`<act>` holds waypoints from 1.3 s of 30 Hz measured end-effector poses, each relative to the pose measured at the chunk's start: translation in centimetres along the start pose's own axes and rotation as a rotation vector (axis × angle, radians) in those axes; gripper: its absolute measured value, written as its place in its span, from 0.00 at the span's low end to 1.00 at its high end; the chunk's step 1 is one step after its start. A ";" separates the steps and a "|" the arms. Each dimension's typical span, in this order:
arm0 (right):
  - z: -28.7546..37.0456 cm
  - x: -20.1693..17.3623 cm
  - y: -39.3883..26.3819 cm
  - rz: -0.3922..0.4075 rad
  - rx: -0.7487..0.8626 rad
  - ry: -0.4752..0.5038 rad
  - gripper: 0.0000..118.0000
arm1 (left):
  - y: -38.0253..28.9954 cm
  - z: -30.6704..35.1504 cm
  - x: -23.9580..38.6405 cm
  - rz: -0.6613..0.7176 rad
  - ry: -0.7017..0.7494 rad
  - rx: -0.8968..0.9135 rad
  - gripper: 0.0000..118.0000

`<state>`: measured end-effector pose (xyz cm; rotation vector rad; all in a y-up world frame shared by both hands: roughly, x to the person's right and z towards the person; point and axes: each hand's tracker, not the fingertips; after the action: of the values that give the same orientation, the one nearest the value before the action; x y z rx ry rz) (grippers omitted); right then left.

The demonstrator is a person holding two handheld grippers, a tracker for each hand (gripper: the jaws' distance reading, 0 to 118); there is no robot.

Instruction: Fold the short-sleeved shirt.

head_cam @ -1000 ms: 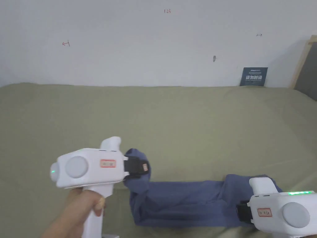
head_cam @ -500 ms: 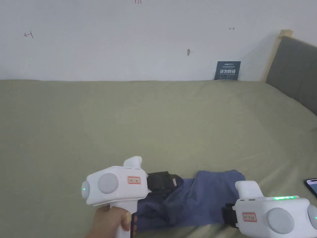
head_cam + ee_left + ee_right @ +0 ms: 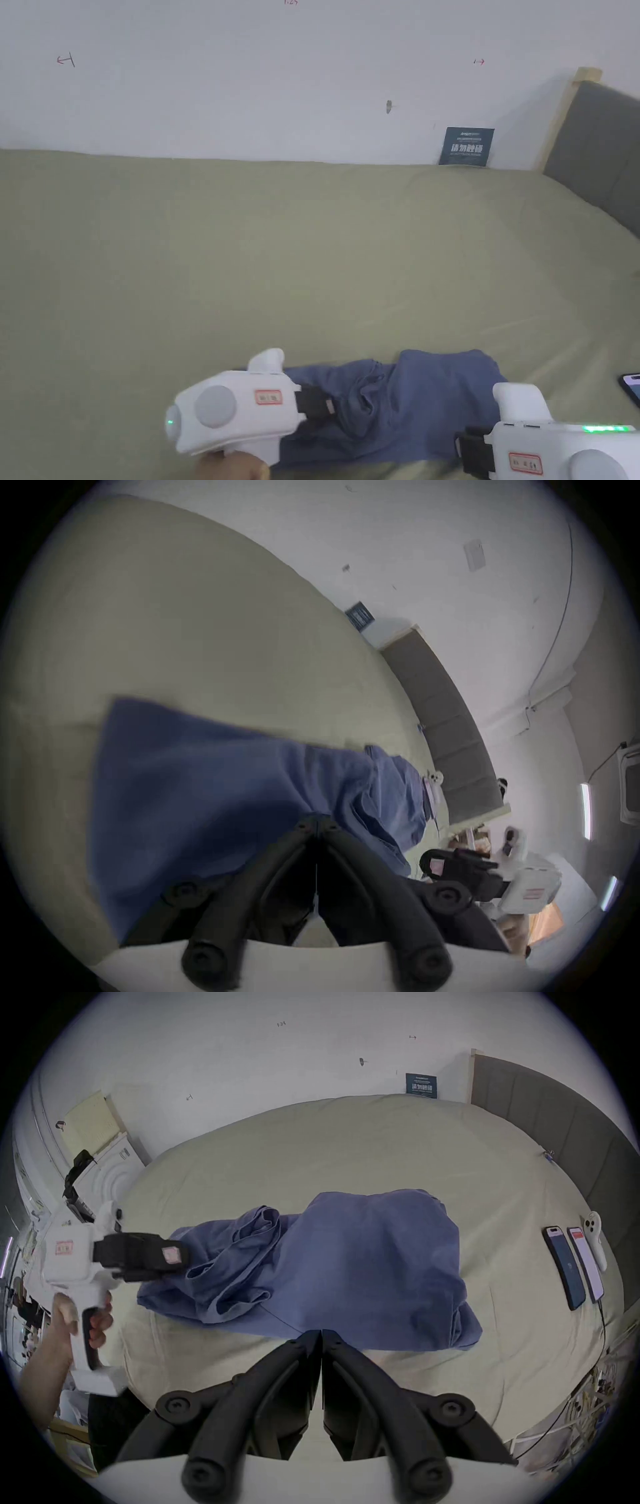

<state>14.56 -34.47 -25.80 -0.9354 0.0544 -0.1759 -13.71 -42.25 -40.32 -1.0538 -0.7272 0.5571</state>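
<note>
- blue shirt [image 3: 400, 400] sits bunched up on the bed [image 3: 312, 250], near edge
- left gripper [image 3: 317, 826] jaws closed, tips at the fabric, can't tell if pinching
- right gripper [image 3: 320, 1333] closed too, just off the shirt's hem

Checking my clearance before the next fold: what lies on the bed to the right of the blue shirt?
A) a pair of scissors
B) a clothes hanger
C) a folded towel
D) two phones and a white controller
D: in the right gripper view, two phones and a white controller lie side by side on the bed, apart from the blue shirt.
</note>
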 end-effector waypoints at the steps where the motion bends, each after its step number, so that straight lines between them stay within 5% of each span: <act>1: 0.1 -0.1 -0.1 0.005 0.001 -0.002 0.06 | -0.4 -1.9 0.5 0.011 0.011 -0.032 0.01; 11: -1.6 -0.8 -0.8 0.033 -0.061 -0.021 0.06 | -2.3 -3.3 0.8 0.044 0.005 0.032 0.01; 16: -1.5 -1.1 -0.6 0.022 -0.054 -0.006 0.06 | 0.4 3.0 0.0 0.013 -0.082 0.068 0.01; 22: -1.4 -1.9 0.4 0.049 -0.044 -0.010 0.06 | 3.0 12.0 -5.8 0.005 -0.010 0.102 0.00; 29: -1.8 -3.0 0.6 0.074 -0.055 -0.004 0.06 | 2.6 14.1 -10.0 0.083 -0.016 0.088 0.02; 30: -1.8 -3.1 0.6 0.076 -0.056 -0.004 0.06 | 2.5 14.0 -10.3 0.089 -0.013 0.097 0.28; 32: -1.7 -3.2 0.6 0.079 -0.057 -0.002 0.06 | 2.3 13.2 -11.1 0.126 -0.012 0.089 0.94; 33: -1.7 -3.2 0.6 0.079 -0.057 0.000 0.06 | 2.0 12.8 -11.6 0.179 -0.058 0.083 1.00; 39: -1.9 -2.6 0.3 0.056 -0.060 -0.003 0.06 | 0.2 9.0 -11.9 0.323 -0.326 0.086 1.00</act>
<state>11.83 -35.33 -27.25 -0.9932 0.0840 -0.1212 -28.29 -45.56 -40.94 -1.0169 -0.8126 1.0469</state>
